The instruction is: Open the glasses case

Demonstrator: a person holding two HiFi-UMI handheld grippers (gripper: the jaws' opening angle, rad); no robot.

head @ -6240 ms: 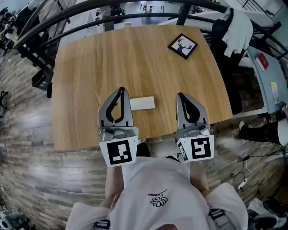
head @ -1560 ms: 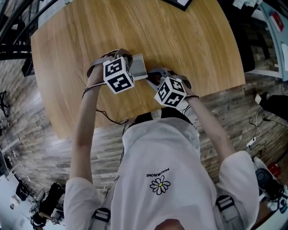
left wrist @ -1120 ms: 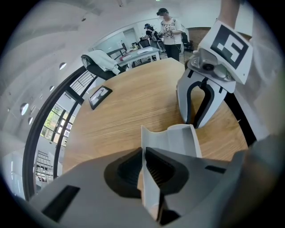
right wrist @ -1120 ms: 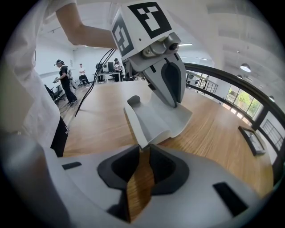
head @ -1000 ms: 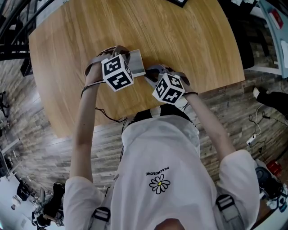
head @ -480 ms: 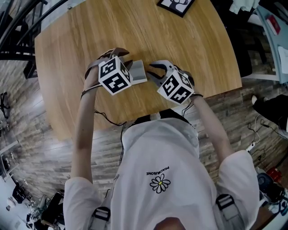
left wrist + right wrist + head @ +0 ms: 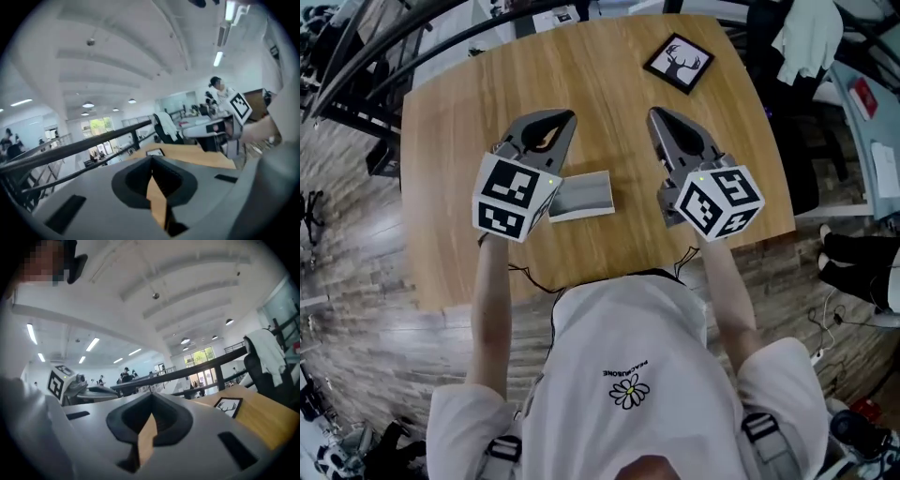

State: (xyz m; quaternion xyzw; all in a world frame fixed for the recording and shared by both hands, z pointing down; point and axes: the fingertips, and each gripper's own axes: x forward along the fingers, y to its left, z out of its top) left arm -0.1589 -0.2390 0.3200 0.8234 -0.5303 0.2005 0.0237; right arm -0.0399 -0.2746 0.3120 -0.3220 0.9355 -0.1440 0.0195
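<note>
The case (image 7: 584, 195) is seen lying on the table (image 7: 609, 103), close to the edge nearest the person, with its long axis set across the head view from left to right. A grey face is shown above a pale lower strip, so the case is judged perhaps already open, though this cannot be settled. Its left end is covered by the cube of the left gripper (image 7: 564, 117), the nearer one. The right gripper (image 7: 657, 113) is held apart on the other side. Both are held above the table and pointed away from the person, so the case is left below and behind their tips. In each gripper view the jaws are seen pressed together with nothing between them.
</note>
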